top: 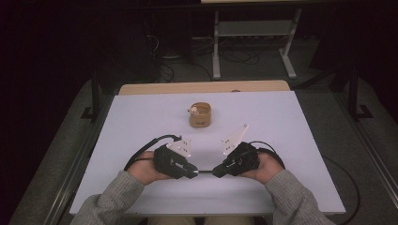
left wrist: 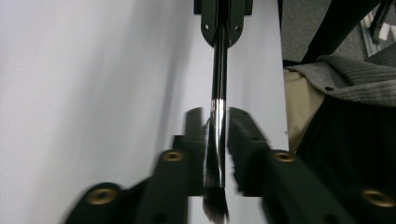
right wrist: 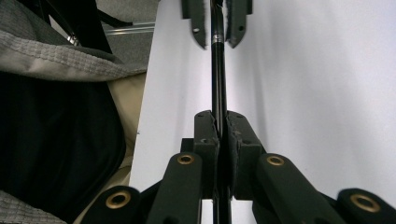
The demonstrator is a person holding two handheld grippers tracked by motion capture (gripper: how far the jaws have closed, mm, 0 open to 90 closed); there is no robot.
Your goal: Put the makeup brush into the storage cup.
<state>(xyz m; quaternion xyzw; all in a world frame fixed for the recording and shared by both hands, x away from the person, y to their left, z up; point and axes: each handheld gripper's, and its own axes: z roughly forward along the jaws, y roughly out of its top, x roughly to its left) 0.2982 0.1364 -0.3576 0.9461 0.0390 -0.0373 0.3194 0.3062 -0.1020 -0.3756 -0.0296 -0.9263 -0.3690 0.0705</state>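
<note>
A slim black brush (top: pixel 205 172) hangs level between my two grippers, just above the white table near its front edge. My left gripper (top: pixel 190 169) is shut on the bristle end. In the left gripper view the silver ferrule and dark bristles of the brush (left wrist: pixel 218 84) lie between the jaws of the left gripper (left wrist: pixel 215 114), and the handle runs up to the right gripper (left wrist: pixel 227 18). My right gripper (top: pixel 218 171) is shut on the handle. In the right gripper view the jaws of the right gripper (right wrist: pixel 219 116) pinch the brush (right wrist: pixel 217 74), with the left gripper (right wrist: pixel 217 18) at its far end.
A short round wooden cup (top: pixel 200 116) with a small pale item at its rim stands mid-table, beyond the grippers. The white table top (top: pixel 281 140) ends in a wooden strip (top: pixel 202 87) at the back. A metal frame (top: pixel 253 28) stands on the floor behind. Grey sleeves (top: pixel 112 197) enter from below.
</note>
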